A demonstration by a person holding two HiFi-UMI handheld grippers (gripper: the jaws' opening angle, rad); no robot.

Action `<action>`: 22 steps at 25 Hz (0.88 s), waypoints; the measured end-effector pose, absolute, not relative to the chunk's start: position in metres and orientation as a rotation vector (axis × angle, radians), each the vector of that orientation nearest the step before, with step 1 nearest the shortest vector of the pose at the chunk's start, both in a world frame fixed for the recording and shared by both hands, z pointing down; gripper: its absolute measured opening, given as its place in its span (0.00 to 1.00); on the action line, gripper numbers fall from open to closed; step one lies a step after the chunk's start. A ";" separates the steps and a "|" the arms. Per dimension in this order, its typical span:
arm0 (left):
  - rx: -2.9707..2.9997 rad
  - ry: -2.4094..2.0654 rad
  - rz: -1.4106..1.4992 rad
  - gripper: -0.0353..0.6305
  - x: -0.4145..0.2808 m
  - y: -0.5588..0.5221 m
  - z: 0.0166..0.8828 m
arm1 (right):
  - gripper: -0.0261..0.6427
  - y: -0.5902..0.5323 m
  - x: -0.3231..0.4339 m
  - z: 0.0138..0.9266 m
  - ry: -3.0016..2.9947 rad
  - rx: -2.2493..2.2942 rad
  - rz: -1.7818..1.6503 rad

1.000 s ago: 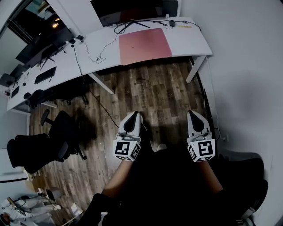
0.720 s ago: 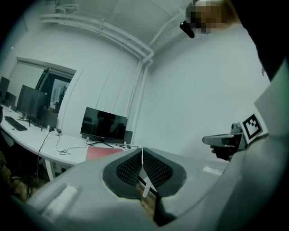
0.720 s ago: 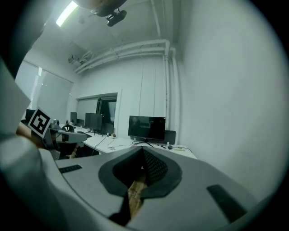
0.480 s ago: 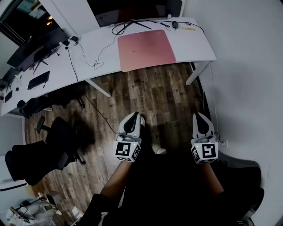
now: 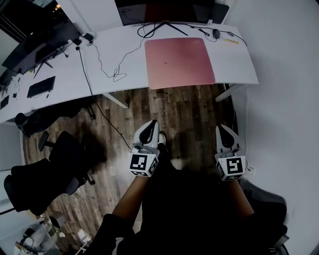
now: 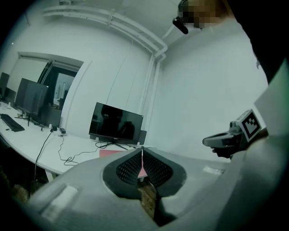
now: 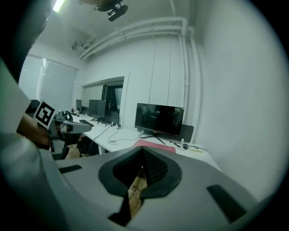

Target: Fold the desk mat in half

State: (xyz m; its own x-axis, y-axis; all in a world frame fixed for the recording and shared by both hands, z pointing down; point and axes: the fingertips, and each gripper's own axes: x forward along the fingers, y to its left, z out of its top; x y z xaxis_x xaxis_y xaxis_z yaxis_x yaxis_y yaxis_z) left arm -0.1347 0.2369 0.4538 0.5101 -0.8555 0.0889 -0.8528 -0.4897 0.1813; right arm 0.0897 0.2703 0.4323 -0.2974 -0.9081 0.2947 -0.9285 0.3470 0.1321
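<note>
While you stand on the wood floor short of the white desk, the head view shows the pink desk mat lying flat and unfolded on that desk, just in front of the monitor, with its near edge reaching the desk's front edge. A loose cable trails on the desk to the mat's left, and a mouse sits by its far right corner. Your left gripper and right gripper are held side by side above the floor, well apart from the mat, with a black office chair off to your left.

Looking along the left gripper, you can see both jaws clenched together with nothing held between them. A strip of the mat shows beyond them under the monitor, and your right gripper is at the right.

From the right gripper view, those jaws are likewise pressed together and empty. The mat lies ahead on the desk, and your left gripper is at the left edge.
</note>
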 end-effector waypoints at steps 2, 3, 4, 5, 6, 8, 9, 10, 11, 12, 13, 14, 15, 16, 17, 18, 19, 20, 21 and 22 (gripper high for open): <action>2.551 -1.461 -0.032 0.09 -0.144 0.218 0.449 | 0.04 0.257 0.078 0.435 -2.299 1.603 0.115; 2.556 -1.459 -0.037 0.09 -0.147 0.210 0.446 | 0.04 0.251 0.074 0.435 -2.296 1.597 0.126; 2.560 -1.455 -0.042 0.09 -0.150 0.203 0.444 | 0.04 0.244 0.070 0.435 -2.291 1.595 0.134; 2.562 -1.451 -0.046 0.09 -0.154 0.195 0.443 | 0.04 0.237 0.066 0.434 -2.288 1.598 0.140; 2.559 -1.448 -0.050 0.09 -0.158 0.187 0.443 | 0.04 0.229 0.063 0.433 -2.286 1.603 0.144; 2.548 -1.441 -0.059 0.09 -0.166 0.172 0.443 | 0.04 0.216 0.056 0.430 -2.283 1.611 0.149; 2.545 -1.438 -0.064 0.09 -0.170 0.166 0.443 | 0.04 0.210 0.053 0.429 -2.280 1.615 0.152; 2.546 -1.434 -0.067 0.09 -0.174 0.160 0.443 | 0.04 0.204 0.051 0.429 -2.275 1.620 0.157; 2.549 -1.430 -0.069 0.09 -0.178 0.155 0.443 | 0.04 0.198 0.049 0.429 -2.268 1.627 0.164; 2.553 -1.427 -0.071 0.09 -0.182 0.149 0.443 | 0.04 0.192 0.047 0.429 -2.262 1.634 0.172; 2.554 -1.424 -0.076 0.09 -0.186 0.143 0.444 | 0.04 0.185 0.044 0.430 -2.256 1.640 0.181; 2.553 -1.422 -0.083 0.09 -0.190 0.137 0.445 | 0.04 0.179 0.042 0.430 -2.251 1.644 0.191; 2.550 -1.420 -0.094 0.09 -0.195 0.132 0.447 | 0.04 0.174 0.038 0.432 -2.249 1.645 0.202; 2.547 -1.418 -0.103 0.09 -0.200 0.128 0.449 | 0.04 0.170 0.034 0.433 -2.249 1.641 0.213; 2.545 -1.415 -0.108 0.09 -0.206 0.125 0.451 | 0.04 0.166 0.029 0.436 -2.250 1.634 0.224; 2.541 -1.414 -0.109 0.09 -0.212 0.122 0.454 | 0.04 0.161 0.024 0.438 -2.250 1.625 0.232; 2.536 -1.414 -0.106 0.09 -0.218 0.118 0.458 | 0.04 0.156 0.020 0.438 -2.249 1.617 0.236; 2.530 -1.416 -0.103 0.09 -0.223 0.115 0.461 | 0.04 0.151 0.016 0.438 -2.249 1.611 0.237; 2.524 -1.420 -0.098 0.09 -0.227 0.112 0.464 | 0.04 0.146 0.014 0.438 -2.250 1.608 0.237; 2.518 -1.426 -0.094 0.09 -0.231 0.110 0.466 | 0.04 0.142 0.012 0.438 -2.251 1.607 0.237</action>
State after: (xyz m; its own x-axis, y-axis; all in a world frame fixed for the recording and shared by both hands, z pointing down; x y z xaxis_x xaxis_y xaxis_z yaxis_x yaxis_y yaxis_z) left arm -0.2306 0.1100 0.4659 0.5201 -0.8517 0.0646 -0.8359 -0.4920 0.2434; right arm 0.0116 0.1422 0.4380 -0.2861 -0.8772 0.3856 -0.9383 0.3380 0.0728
